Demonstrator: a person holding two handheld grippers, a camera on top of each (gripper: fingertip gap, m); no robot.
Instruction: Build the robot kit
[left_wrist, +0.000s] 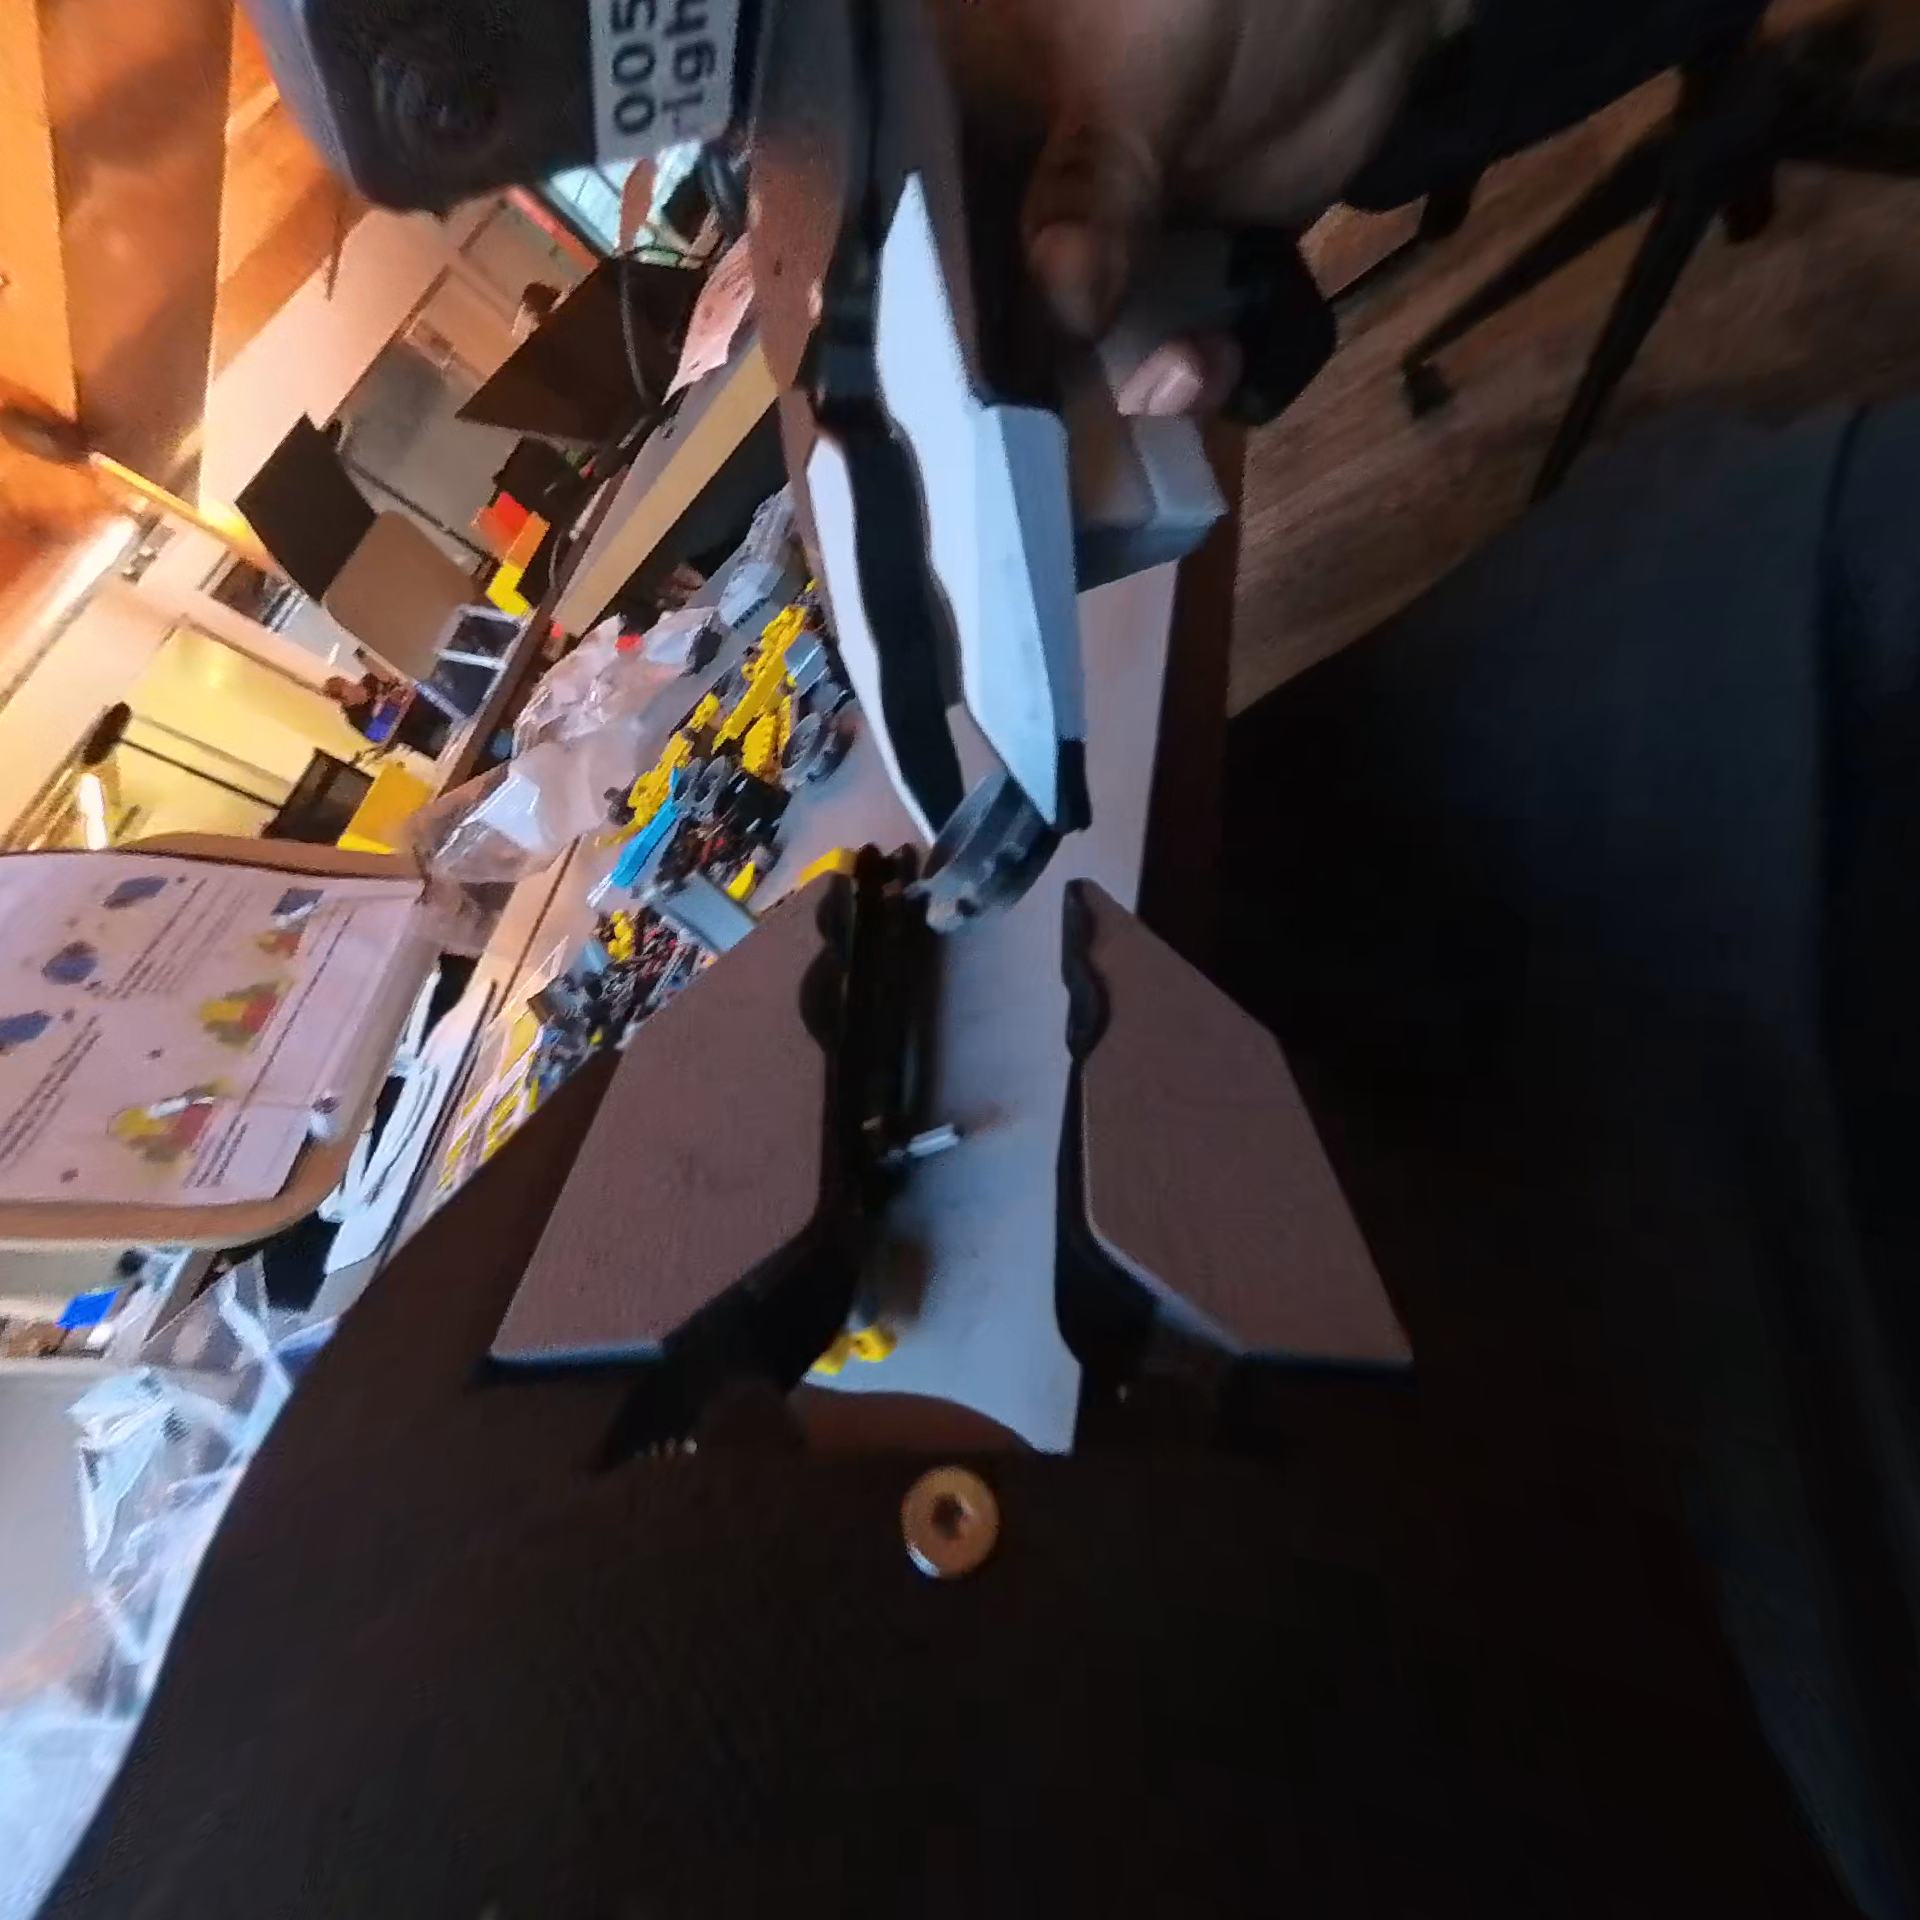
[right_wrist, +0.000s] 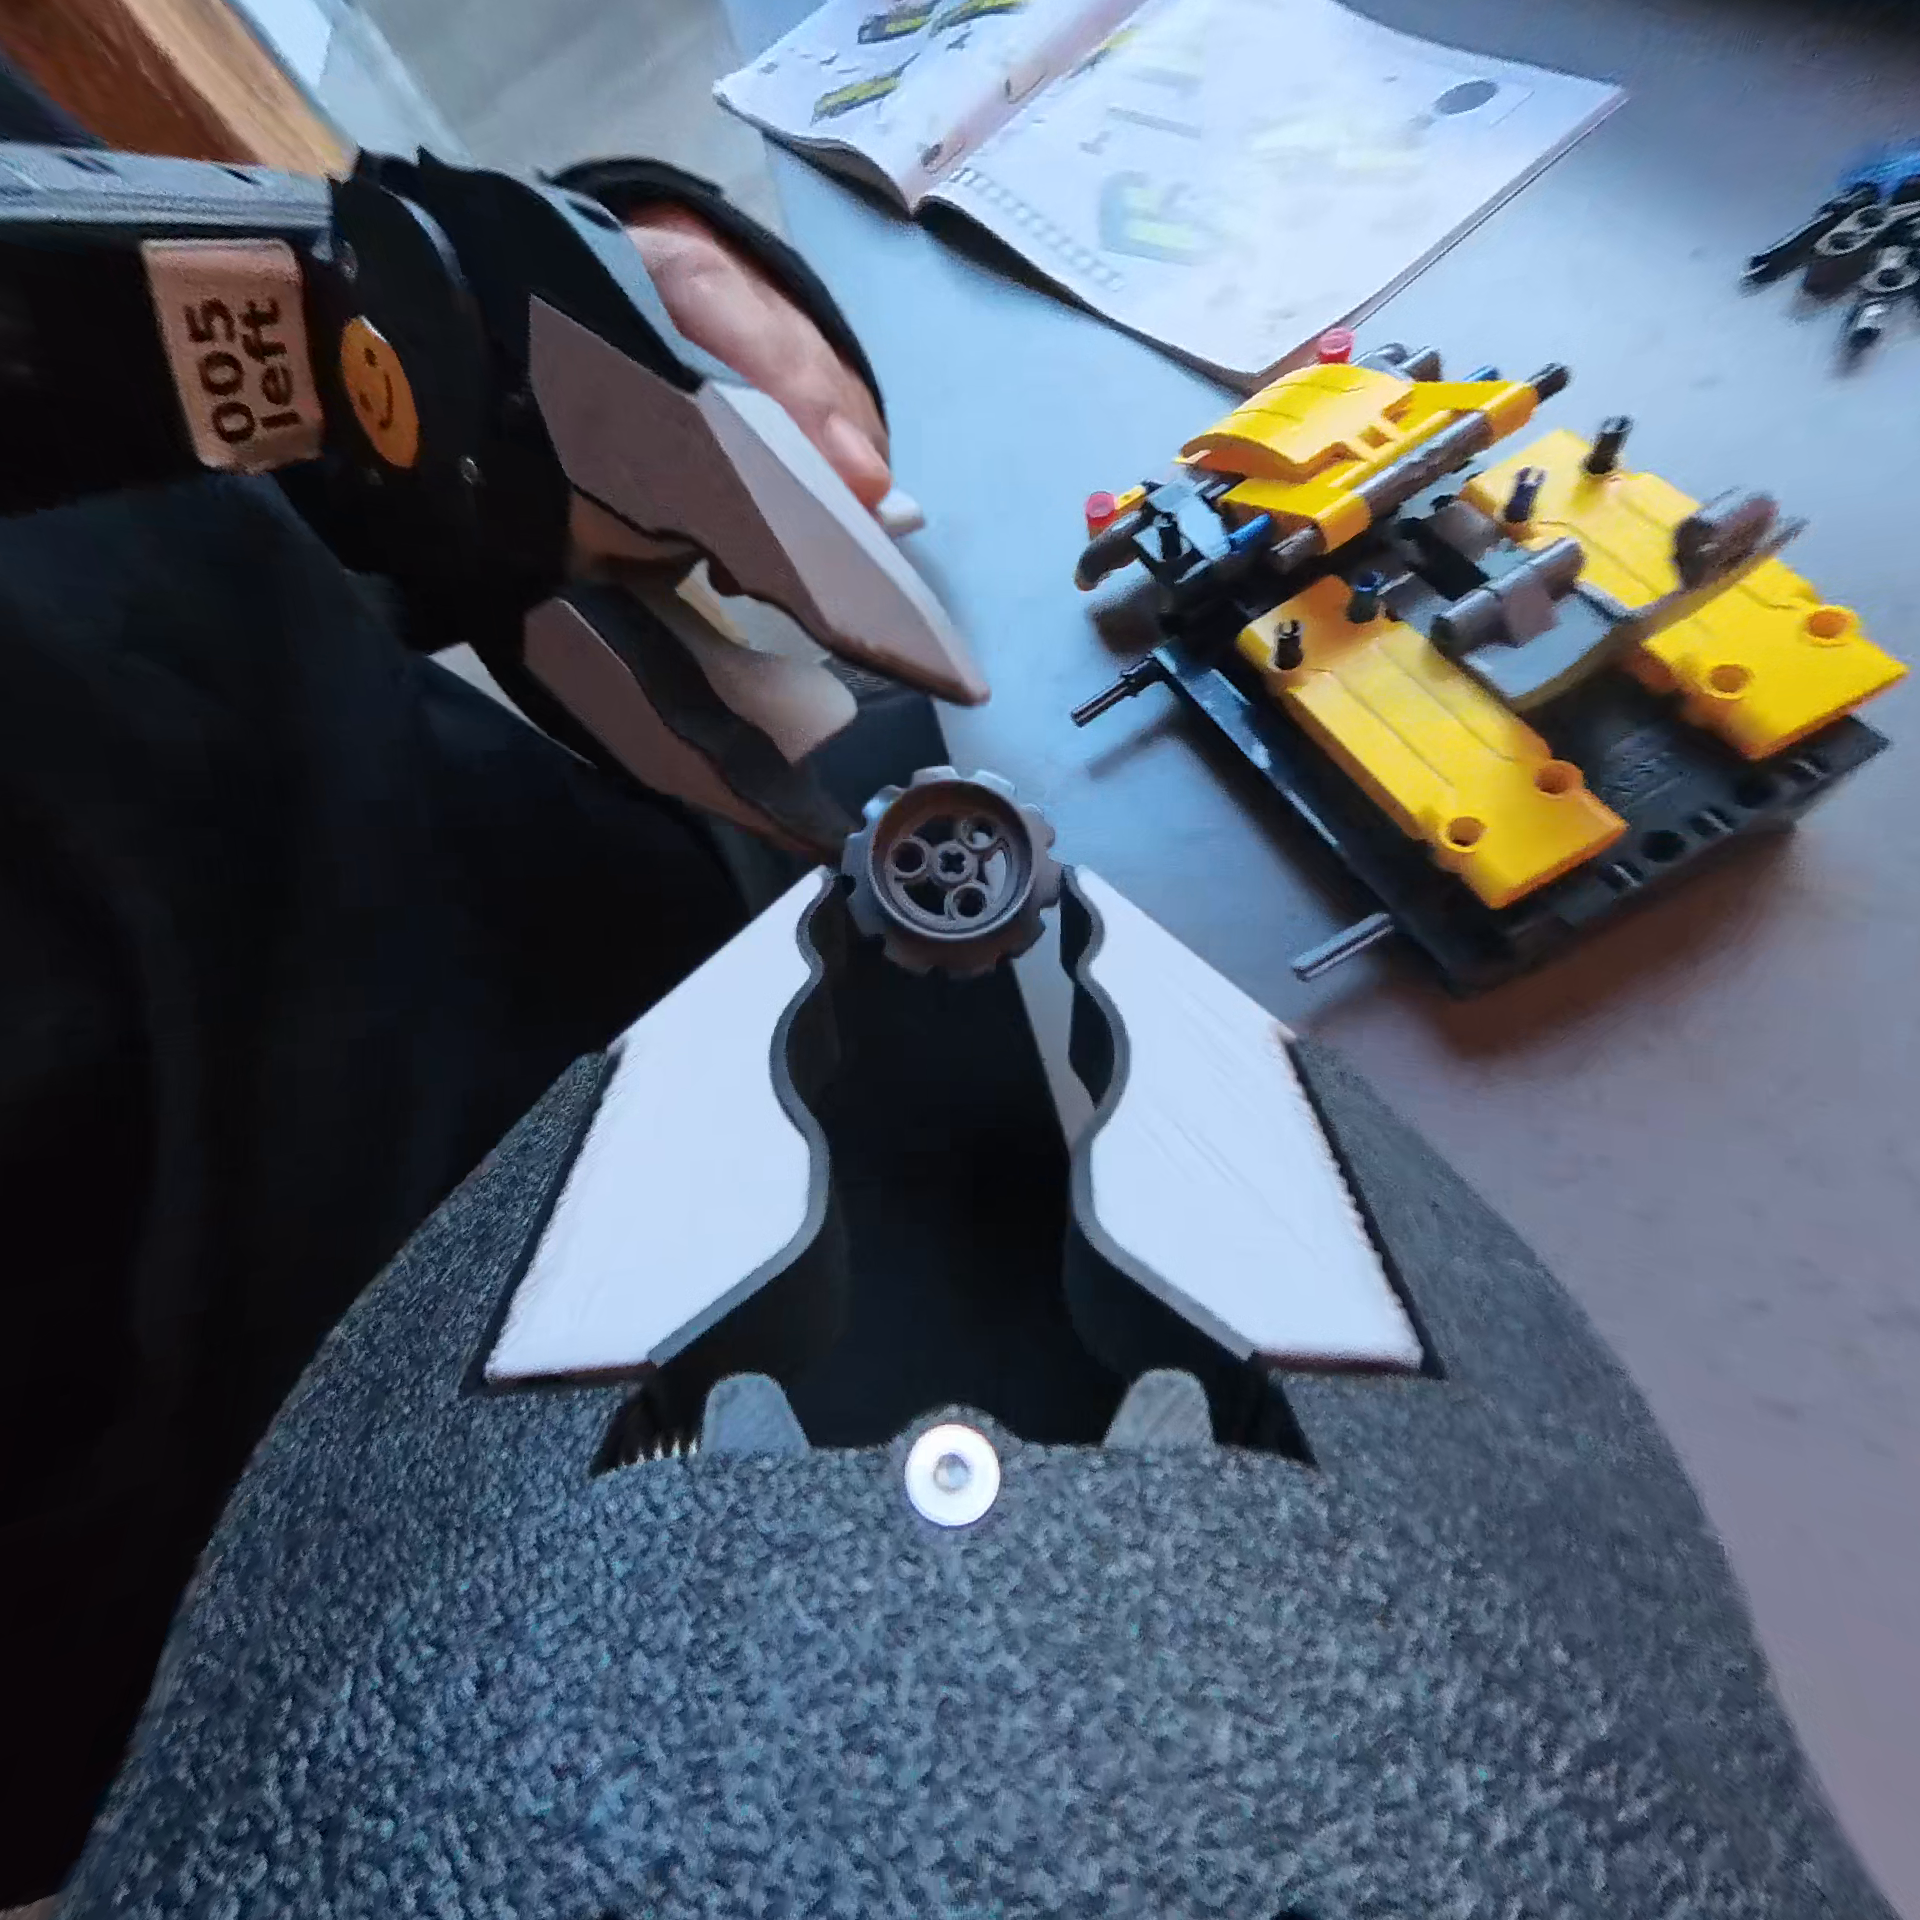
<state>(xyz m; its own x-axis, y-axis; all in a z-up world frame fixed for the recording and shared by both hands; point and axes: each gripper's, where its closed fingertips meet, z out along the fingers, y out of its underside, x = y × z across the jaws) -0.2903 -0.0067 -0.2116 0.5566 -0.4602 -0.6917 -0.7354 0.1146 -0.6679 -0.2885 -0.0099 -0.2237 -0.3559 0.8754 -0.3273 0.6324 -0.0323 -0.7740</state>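
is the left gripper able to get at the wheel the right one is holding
Probably yes. The left gripper has its fingertips right beside the wheel, open, with nothing between them; only the right gripper, clamped on the wheel's sides, limits where it can grip.

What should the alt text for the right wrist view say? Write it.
The right gripper pinches a small dark toy wheel at its fingertips, with the left gripper close behind it. On the grey table lie a half-built yellow toy vehicle and an open instruction booklet.
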